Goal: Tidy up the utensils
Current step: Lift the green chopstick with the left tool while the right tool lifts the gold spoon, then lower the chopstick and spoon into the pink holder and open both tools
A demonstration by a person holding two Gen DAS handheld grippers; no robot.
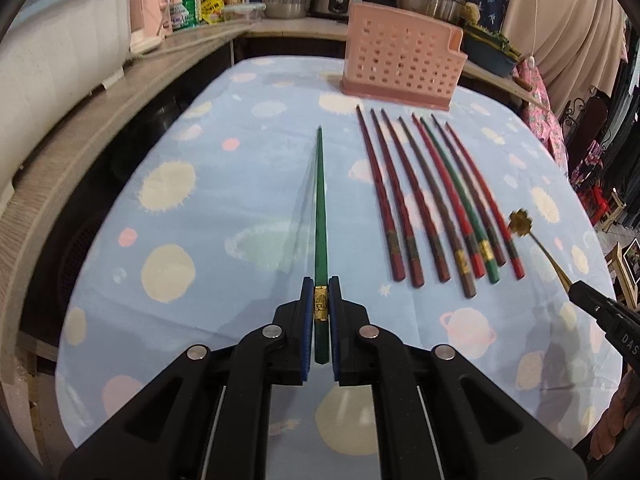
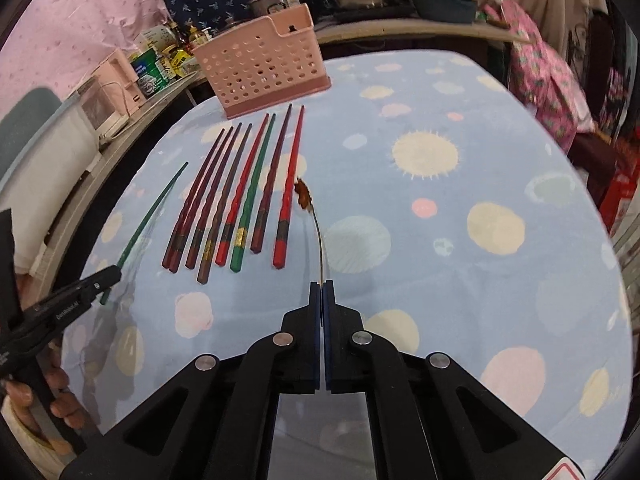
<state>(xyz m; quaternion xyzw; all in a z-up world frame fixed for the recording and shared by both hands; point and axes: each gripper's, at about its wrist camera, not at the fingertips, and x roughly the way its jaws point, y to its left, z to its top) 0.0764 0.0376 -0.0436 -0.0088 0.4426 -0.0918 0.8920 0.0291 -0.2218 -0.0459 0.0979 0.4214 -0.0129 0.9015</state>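
Note:
My left gripper [image 1: 321, 282] is shut on a green chopstick [image 1: 320, 208] near its thick end and holds it above the cloth, tip pointing away; it also shows in the right wrist view [image 2: 152, 212]. My right gripper [image 2: 322, 285] is shut on the thin handle of a gold spoon with a flower-shaped bowl [image 2: 303, 196], also seen in the left wrist view [image 1: 519, 222]. Several red, brown and green chopsticks [image 1: 432, 200] lie side by side on the table [image 2: 248, 196]. A pink perforated utensil holder [image 1: 400, 56] stands behind them [image 2: 260, 66].
The table has a light blue planet-print cloth [image 1: 200, 208]. A wooden counter [image 1: 120, 92] runs along the left and back with bottles, pots [image 1: 286, 0] and a white tub [image 1: 52, 36]. Clothing hangs at the right [image 2: 548, 88].

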